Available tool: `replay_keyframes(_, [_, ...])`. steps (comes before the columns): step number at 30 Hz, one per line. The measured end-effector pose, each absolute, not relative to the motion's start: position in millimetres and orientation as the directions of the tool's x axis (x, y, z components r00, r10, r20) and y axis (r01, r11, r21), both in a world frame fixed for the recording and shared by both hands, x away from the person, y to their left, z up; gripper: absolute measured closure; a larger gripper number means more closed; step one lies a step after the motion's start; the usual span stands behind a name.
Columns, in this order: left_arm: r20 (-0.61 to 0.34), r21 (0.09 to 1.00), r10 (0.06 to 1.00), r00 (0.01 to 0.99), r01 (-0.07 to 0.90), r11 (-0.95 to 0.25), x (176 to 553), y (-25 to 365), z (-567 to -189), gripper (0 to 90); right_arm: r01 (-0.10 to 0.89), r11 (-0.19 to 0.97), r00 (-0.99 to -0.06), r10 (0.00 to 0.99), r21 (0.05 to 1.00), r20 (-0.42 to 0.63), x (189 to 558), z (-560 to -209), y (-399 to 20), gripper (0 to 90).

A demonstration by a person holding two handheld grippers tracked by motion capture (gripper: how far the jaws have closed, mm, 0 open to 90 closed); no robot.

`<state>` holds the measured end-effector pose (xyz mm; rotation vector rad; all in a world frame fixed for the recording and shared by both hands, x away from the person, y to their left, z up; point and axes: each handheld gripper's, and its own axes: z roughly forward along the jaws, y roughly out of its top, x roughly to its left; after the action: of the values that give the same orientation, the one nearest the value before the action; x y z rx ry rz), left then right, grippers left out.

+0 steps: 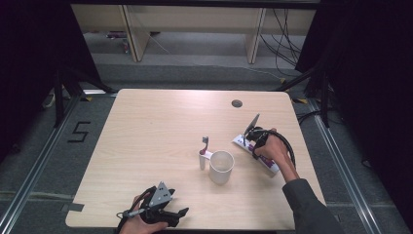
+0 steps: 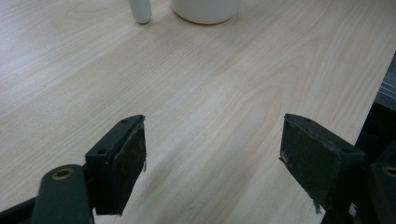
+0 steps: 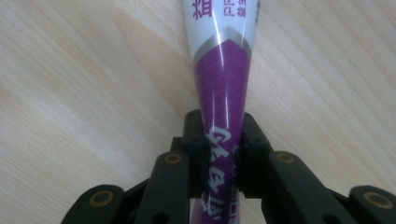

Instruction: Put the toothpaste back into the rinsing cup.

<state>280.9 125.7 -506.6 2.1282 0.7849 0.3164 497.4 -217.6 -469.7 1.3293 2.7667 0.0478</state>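
The right gripper view puts us directly over a white and purple plastic toothpaste tube (image 3: pixel 223 79) that lies flat on the pale wooden table (image 3: pixel 84 93), and we see our right gripper (image 3: pixel 223 154) with its two black jaws drawn in tight against the purple part of the tube, one pad on each side, so the tube is pinched between them and runs on ahead of the jaws toward its white printed end. In the high view the right gripper (image 1: pixel 256 138) sits at the right side of the table with a hand wrapped round it and a dark sleeve behind, and the toothpaste tube (image 1: pixel 267 165) stretches out from under it on both sides, flat on the wood. To the left of that gripper, close by, stands a white round plastic cup (image 1: pixel 221 166), and just beyond the cup stands a white-handled toothbrush with a grey head (image 1: pixel 203 155), upright and touching or nearly touching the cup; we cannot tell which. Our left gripper (image 1: pixel 165 210) rests at the near edge of the table, well apart from the tube. In the left gripper view its black jaws stand wide apart over bare wood with nothing between them (image 2: pixel 212 158), and far ahead of them we see the base of the cup (image 2: pixel 205 10) and the foot of the toothbrush (image 2: pixel 140 11).
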Motion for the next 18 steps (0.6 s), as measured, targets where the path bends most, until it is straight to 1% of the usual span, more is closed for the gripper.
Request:
replay_keyframes(2, [-0.059,0.781,0.634,0.771,0.432,-0.452,281,125,-507,22.2,0.76,0.646,-0.644,0.763,0.064,-0.056,498,-470,-220,76.8])
replay_keyframes(3, [-0.06,0.782,0.635,0.771,0.431,-0.45,280,125,-507,22.3,0.773,0.631,-0.629,0.775,0.066,-0.052,497,-469,-220,76.8])
replay_keyframes(5, [-0.056,0.78,0.63,0.774,0.428,-0.456,281,125,-507,22.3,0.726,0.68,-0.675,0.734,0.107,-0.082,499,-469,-226,76.8])
replay_keyframes(6, [-0.059,0.782,0.633,0.772,0.43,-0.451,281,125,-507,22.3,0.745,0.658,-0.654,0.753,0.111,-0.073,498,-466,-225,76.8])
replay_keyframes(7, [-0.043,0.773,0.632,0.774,0.426,-0.469,282,126,-506,22.3,0.743,0.658,-0.655,0.753,0.124,-0.068,498,-464,-226,76.8])
replay_keyframes(8, [-0.048,0.777,0.632,0.774,0.426,-0.463,281,126,-507,22.3,0.728,0.671,-0.67,0.74,0.141,-0.066,498,-463,-228,76.9])
replay_keyframes(10, [-0.054,0.779,0.631,0.774,0.428,-0.458,281,126,-506,22.3,0.729,0.667,-0.666,0.743,0.155,-0.061,497,-458,-229,76.9])
replay_keyframes(16, [-0.062,0.783,0.638,0.768,0.434,-0.446,281,125,-507,22.3,0.724,0.639,-0.652,0.757,0.26,-0.044,493,-444,-236,76.9])
replay_keyframes(17, [-0.047,0.776,0.637,0.769,0.43,-0.461,282,126,-507,22.3,0.718,0.64,-0.655,0.754,0.275,-0.043,492,-442,-237,76.9])
replay_keyframes(18, [-0.054,0.775,0.632,0.773,0.431,-0.461,282,126,-506,22.3,0.718,0.635,-0.653,0.756,0.285,-0.039,491,-440,-238,76.9])
